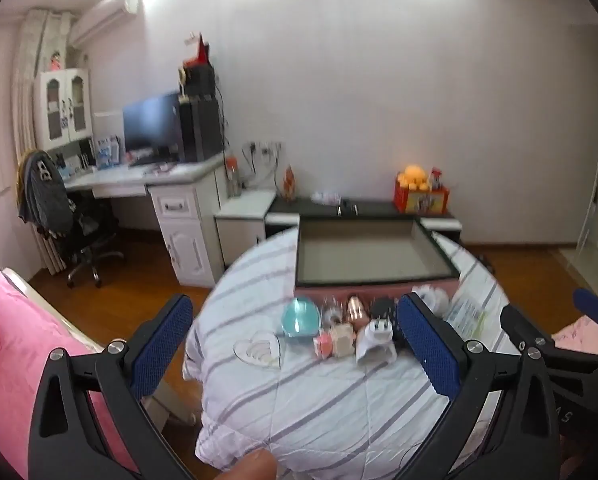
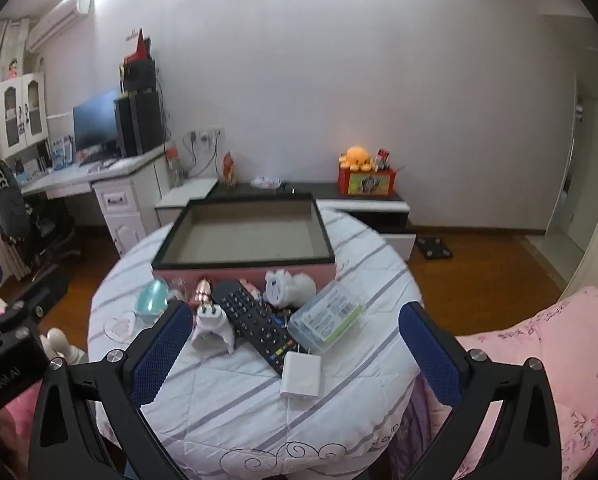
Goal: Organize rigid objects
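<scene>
Both the left gripper (image 1: 295, 338) and the right gripper (image 2: 297, 338) hover spread wide and unladen over a round counter (image 2: 259, 408) (striped cloth). A remote (image 2: 255, 322), plug adapter (image 2: 213, 330) and white charger (image 2: 302, 376) lie clustered before an open box (image 2: 245, 236).

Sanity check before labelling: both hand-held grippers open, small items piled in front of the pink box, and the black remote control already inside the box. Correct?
Not quite. The black remote control is not inside the pink black-rimmed box; the right wrist view shows it lying on the striped cloth in front of it, among the pile. The rest holds: left hand-held gripper and right hand-held gripper are open.
</scene>
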